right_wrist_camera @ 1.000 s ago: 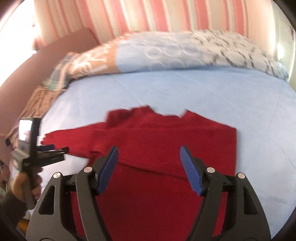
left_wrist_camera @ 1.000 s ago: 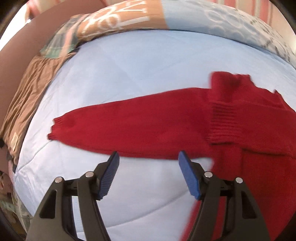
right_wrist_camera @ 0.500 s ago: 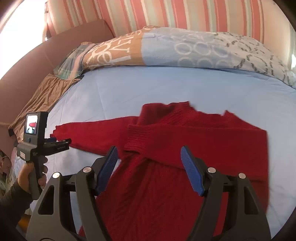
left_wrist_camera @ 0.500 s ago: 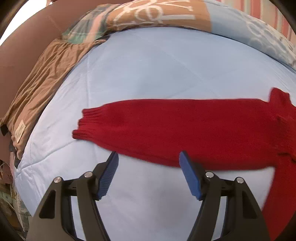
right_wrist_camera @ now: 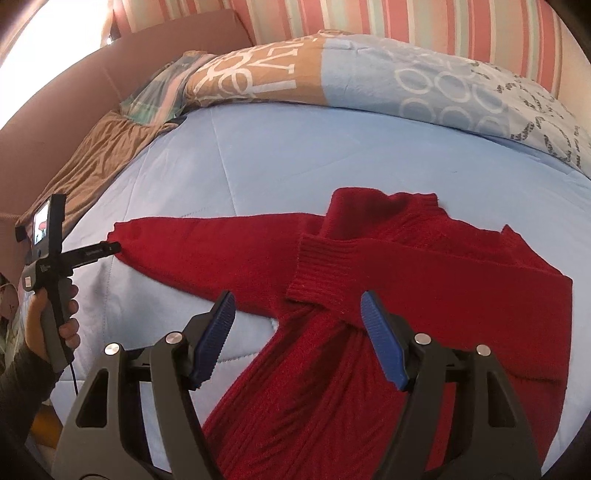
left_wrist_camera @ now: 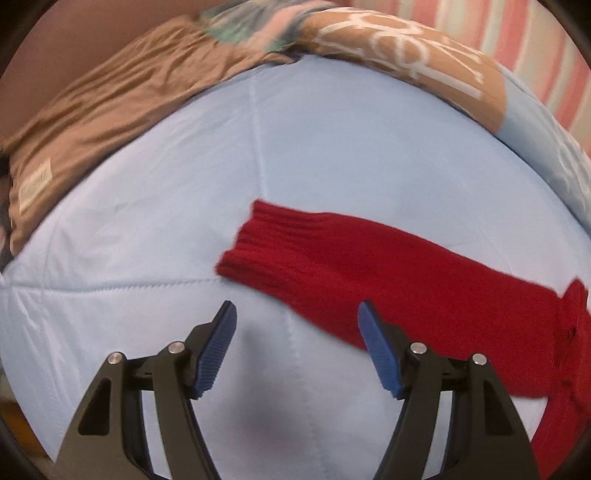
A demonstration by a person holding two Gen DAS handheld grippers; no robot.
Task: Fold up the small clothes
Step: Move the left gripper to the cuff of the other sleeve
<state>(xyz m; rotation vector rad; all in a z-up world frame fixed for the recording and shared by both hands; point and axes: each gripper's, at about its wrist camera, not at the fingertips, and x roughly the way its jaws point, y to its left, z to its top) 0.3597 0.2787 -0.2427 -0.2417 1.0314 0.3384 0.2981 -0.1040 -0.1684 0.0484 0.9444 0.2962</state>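
Flat on the bed (right_wrist_camera: pixel 295 155), red sweater (right_wrist_camera: pixel 424 266), one sleeve crossed over; both claws (left_wrist_camera: pixel 297 332) (right_wrist_camera: pixel 297 321) wide, empty

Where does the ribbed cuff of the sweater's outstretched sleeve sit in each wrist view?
Left wrist: the cuff lies at centre, just beyond the open left gripper.
Right wrist: the same cuff lies at far left, by the left gripper's tip.
Shared landmark: the brown cloth at the bed's left edge.

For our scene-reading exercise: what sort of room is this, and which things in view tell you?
Most likely a bedroom: a bed with a light blue quilt, a patterned pillow at its head, and striped wallpaper behind.
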